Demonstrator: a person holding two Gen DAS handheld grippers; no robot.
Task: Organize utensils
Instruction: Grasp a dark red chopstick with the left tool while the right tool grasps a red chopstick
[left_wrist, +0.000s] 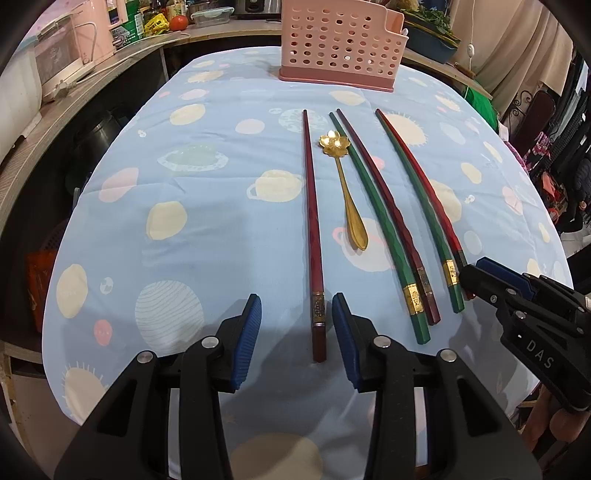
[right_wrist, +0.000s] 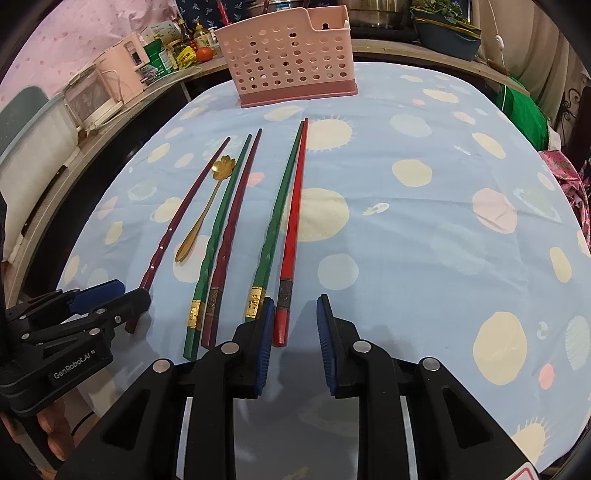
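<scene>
**Chopsticks and a spoon wait short of the pink caddy**

Chopsticks lie in a row on the cloth-covered bench (left_wrist: 207, 206), all on the near side of the perforated pink caddy (left_wrist: 332, 40), tips toward it and butts away. Farthest left of the caddy's centre line rests a lone dark red chopstick (left_wrist: 312, 229); beside it lies a gold flower-bowl spoon (left_wrist: 349, 199), then a green-and-maroon pair (left_wrist: 384, 221), then a green-and-red pair (left_wrist: 424, 206).

The left tongs (left_wrist: 297, 332) stand apart, pads either side of the lone chopstick's banded butt without pressing it. The right tongs (right_wrist: 295, 325) also stand apart, straddling the butt of the bright red chopstick (right_wrist: 291, 236); one pad sits just beside its green partner (right_wrist: 275, 218), no clamp yet.

The sticks look light, stiff and lacquer-slick, with faceted shafts likely to roll or twist under a loose pinch. The squared butt near the metal band (left_wrist: 318, 308) seems the surest hold, though the long tip may then droop. The spoon, thin and flat to the cloth, probably wants a pinch across its narrow handle.
</scene>
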